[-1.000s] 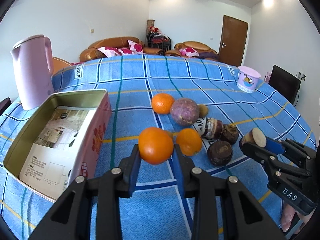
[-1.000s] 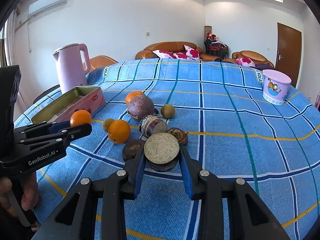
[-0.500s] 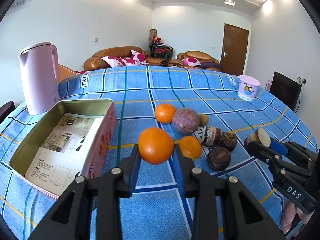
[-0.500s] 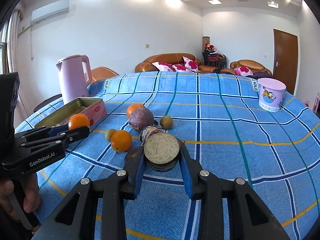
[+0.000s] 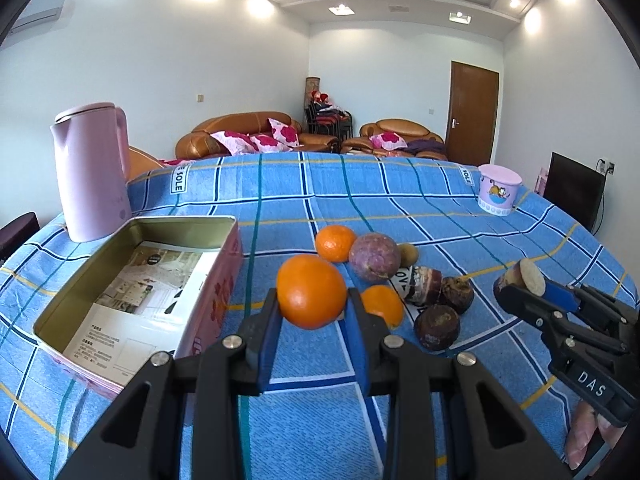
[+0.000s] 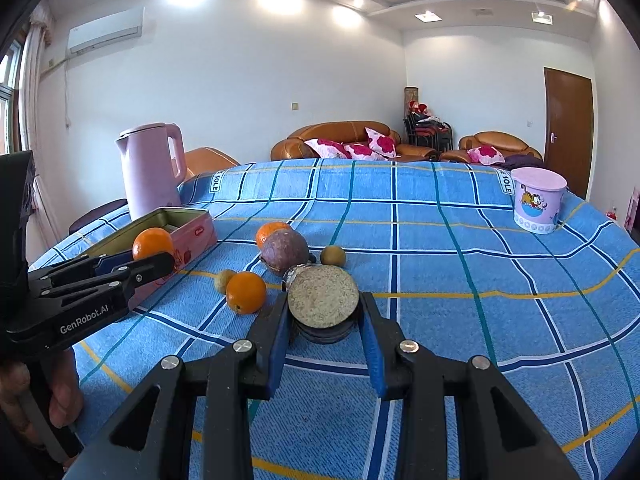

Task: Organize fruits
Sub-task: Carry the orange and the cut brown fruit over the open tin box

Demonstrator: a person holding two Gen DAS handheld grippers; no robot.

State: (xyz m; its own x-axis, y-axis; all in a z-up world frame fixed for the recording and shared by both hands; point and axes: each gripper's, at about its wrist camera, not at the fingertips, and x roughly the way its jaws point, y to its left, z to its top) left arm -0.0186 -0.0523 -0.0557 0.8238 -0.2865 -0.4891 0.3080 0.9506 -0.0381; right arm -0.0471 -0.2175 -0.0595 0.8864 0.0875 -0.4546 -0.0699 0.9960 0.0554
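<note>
Both views are tipping upward, fruit sliding lower in frame. Left tongs (image 5: 312, 312) are clenching an orange (image 5: 311, 291) aloft, tin box (image 5: 80, 280) lying just leftward, nearer them; right tongs (image 6: 323, 320) are gripping a cut-faced dark fruit (image 6: 323, 297).

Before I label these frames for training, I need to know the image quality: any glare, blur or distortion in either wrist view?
Left wrist view: strong fisheye bending of the table's grid lines, dark corners, ceiling spotlights blown out; the orange in the left claw is sharp. Right wrist view: same warp and vignette, glare on the wall; the cut fruit in the right claw is crisp.
</note>
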